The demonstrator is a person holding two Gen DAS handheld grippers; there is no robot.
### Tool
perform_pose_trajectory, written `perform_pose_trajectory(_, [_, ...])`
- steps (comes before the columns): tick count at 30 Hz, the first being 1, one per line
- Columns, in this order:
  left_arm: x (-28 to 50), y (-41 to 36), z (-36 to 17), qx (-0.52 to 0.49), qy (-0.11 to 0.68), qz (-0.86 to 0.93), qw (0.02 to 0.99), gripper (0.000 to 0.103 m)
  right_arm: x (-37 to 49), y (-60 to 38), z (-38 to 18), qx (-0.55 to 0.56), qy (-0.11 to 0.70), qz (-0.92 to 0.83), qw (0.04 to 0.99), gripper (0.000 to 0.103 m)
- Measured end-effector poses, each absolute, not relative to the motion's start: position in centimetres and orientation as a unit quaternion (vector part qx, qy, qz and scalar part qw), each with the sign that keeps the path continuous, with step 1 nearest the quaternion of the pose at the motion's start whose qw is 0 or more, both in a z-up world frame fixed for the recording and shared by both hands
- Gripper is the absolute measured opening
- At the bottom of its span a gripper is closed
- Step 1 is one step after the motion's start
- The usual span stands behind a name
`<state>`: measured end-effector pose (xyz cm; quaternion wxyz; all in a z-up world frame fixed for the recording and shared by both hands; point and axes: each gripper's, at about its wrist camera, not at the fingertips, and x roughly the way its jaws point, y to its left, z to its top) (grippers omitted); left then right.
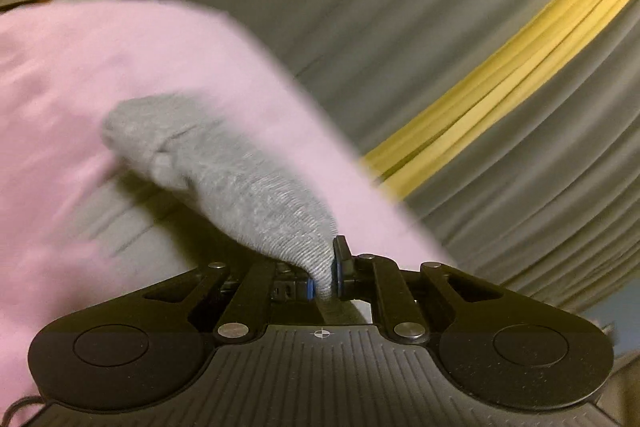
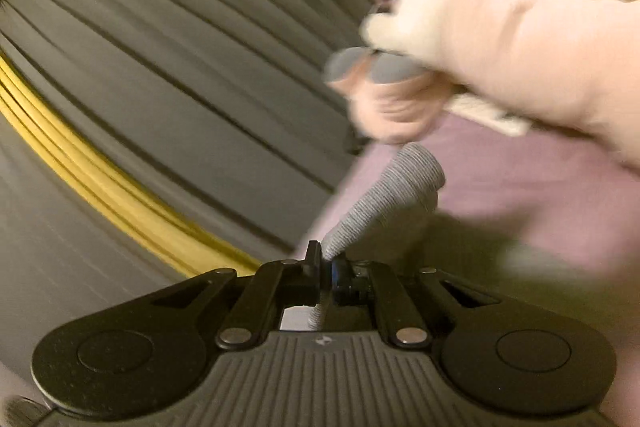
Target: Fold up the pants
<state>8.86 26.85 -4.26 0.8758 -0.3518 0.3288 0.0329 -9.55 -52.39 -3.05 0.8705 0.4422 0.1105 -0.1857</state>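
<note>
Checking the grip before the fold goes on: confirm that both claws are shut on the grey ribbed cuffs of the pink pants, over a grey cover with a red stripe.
Wrong in one respect: the stripe on the grey cover is yellow, not red, as both wrist views show. The rest holds: the left claw and the right claw are each shut on a grey ribbed cuff of the pink pants.

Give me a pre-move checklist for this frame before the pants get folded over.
1. Left gripper shut on the grey ribbed cuff: ok.
2. Right gripper shut on the other grey ribbed cuff: ok.
3. Pink pants lifted off the grey striped bedding: cannot tell, blurred.
4. Fabric free of twists between grips: cannot tell.
5. Gloved hand ahead of the right gripper, clear of the fold path: cannot tell.
</note>
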Motion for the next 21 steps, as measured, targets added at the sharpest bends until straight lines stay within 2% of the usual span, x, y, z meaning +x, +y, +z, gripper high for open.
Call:
perform_pose_trajectory(3, [9.0, 26.8, -9.3, -0.334, 0.4, 0.072, 0.851, 0.013, -9.5, -53.5, -8.3, 0.458, 0.2, -0.227, 0.836, 0.005])
perform_pose_trajectory(5, [9.2, 26.5, -10.9, -0.32, 0.415, 0.091, 0.847, 0.015, -8.6, -53.8, -11.4, 0.459, 0.27, -0.257, 0.807, 0.009])
perform_pose_trajectory(7, [9.2, 26.3, -10.4, -0.312, 0.394, 0.098, 0.859, 0.024, -8.4, -53.5, -12.8, 0.474, 0.277, -0.257, 0.795, 0.01])
perform_pose_trajectory(8, [9.4, 26.2, -10.1, -0.308, 0.387, 0.103, 0.863, 0.036, -8.4, -53.4, -12.9, 0.479, 0.27, -0.258, 0.794, 0.018])
perform_pose_trajectory(10, [9.6, 26.3, -9.5, -0.314, 0.377, 0.11, 0.864, 0.045, -7.9, -53.5, -12.8, 0.481, 0.261, -0.254, 0.798, 0.032])
perform_pose_trajectory(12, [10.3, 26.4, -9.5, -0.324, 0.378, 0.119, 0.859, 0.042, -7.3, -53.5, -12.8, 0.474, 0.26, -0.253, 0.802, 0.034])
perform_pose_trajectory(13, [10.5, 26.5, -9.7, -0.33, 0.38, 0.124, 0.855, 0.038, -6.7, -53.5, -13.0, 0.472, 0.261, -0.254, 0.803, 0.034])
perform_pose_trajectory(14, [11.2, 26.3, -9.9, -0.332, 0.384, 0.129, 0.852, 0.034, -6.3, -53.7, -13.2, 0.471, 0.261, -0.254, 0.803, 0.03])
perform_pose_trajectory(15, [11.3, 26.2, -10.1, -0.332, 0.39, 0.137, 0.848, 0.021, -5.9, -53.8, -13.2, 0.464, 0.266, -0.258, 0.805, 0.024])
perform_pose_trajectory(16, [11.5, 26.2, -10.1, -0.332, 0.394, 0.139, 0.846, 0.016, -5.6, -53.4, -12.9, 0.451, 0.274, -0.264, 0.807, 0.009])
perform_pose_trajectory(17, [11.5, 26.6, -10.2, -0.331, 0.394, 0.139, 0.846, 0.012, -5.1, -53.3, -12.4, 0.436, 0.285, -0.269, 0.81, 0.008])
perform_pose_trajectory(19, [12.2, 26.3, -9.1, -0.32, 0.385, 0.145, 0.854, 0.011, -4.3, -53.1, -11.2, 0.421, 0.289, -0.268, 0.817, 0.007])
perform_pose_trajectory(21, [12.4, 26.1, -7.1, -0.325, 0.355, 0.129, 0.867, 0.011, -4.4, -53.1, -8.9, 0.423, 0.256, -0.257, 0.831, 0.005])
